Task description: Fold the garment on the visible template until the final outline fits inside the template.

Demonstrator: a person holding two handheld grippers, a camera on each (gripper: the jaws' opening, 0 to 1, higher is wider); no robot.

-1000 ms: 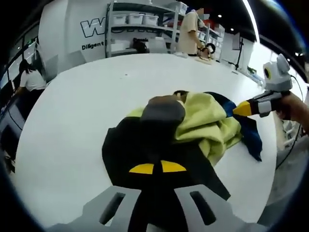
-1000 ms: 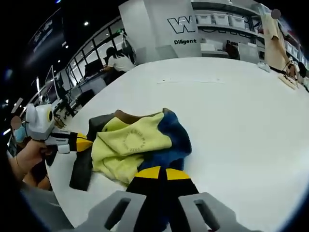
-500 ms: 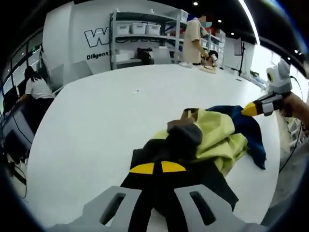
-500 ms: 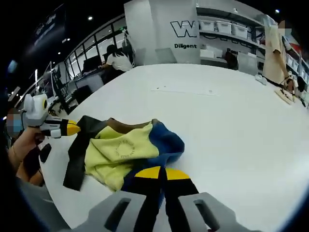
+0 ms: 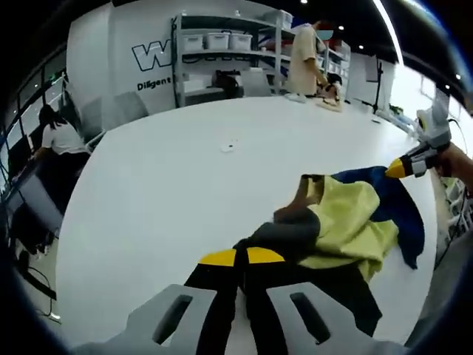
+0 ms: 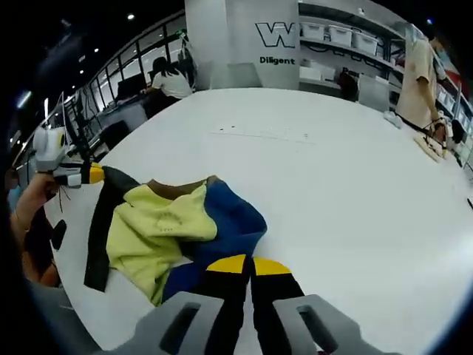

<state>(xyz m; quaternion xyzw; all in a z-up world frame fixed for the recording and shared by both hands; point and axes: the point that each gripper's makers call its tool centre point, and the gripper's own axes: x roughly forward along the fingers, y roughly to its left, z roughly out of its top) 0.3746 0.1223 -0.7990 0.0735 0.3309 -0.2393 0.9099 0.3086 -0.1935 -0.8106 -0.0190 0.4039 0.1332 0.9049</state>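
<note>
On the white bench, a crumpled garment in yellow, blue, dark grey and black is lying bunched near the near edge, its yellow panel sitting in the middle with the blue part to one side and the black part to the other. From the left gripper view, the left tongs are closing their yellow-tipped jaws together on the black and grey end of the garment, which is rising slightly toward them. From the right gripper view, the right tongs are pinching the blue end of the garment, jaws pressed together with the fabric between them. Each pair of tongs is also appearing at the far side of the other's view, held in a hand at the cloth's opposite end. Far across the bench, a small white object is lying by itself, well apart from the garment. Beyond the bench, shelves with white bins are standing against the wall, and people are standing or sitting at other stations.
</note>
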